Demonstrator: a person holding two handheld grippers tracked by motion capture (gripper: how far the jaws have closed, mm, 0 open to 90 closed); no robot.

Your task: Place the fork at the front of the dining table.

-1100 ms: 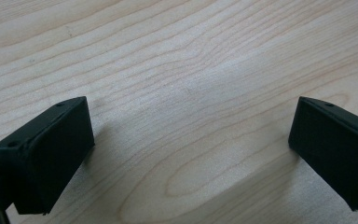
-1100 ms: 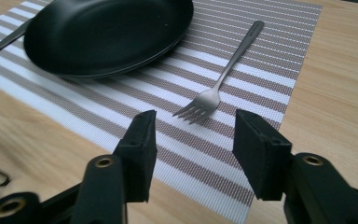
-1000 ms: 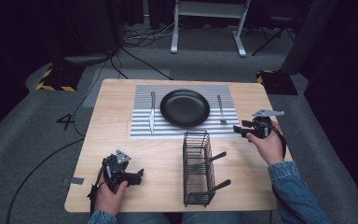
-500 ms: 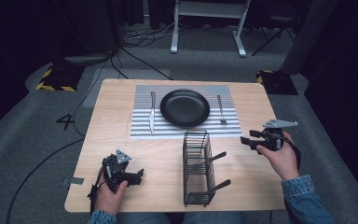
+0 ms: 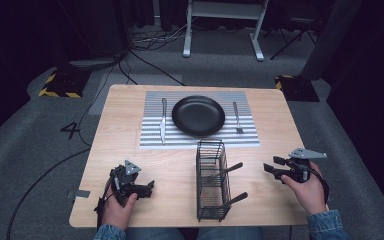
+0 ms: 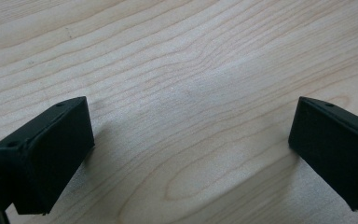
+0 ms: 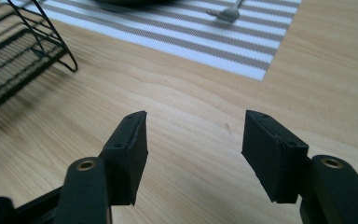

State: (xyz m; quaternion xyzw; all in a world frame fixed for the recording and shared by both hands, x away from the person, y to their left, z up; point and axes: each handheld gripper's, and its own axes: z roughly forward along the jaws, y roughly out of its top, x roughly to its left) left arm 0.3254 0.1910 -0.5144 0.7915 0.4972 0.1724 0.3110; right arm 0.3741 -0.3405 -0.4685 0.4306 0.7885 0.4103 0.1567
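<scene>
High view, wire basket point(image 5: 211, 186) between left gripper point(image 5: 149, 187), right gripper point(image 5: 271, 165)

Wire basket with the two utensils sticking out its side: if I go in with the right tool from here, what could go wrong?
1. The wire basket lies on its side and looks light; a push from the right tool could slide or roll it.
2. Two dark handles poke through the mesh toward that tool, so a sideways pull may snag them.
3. The basket sits near the table front edge, so a shove toward the person could tip it off.
</scene>
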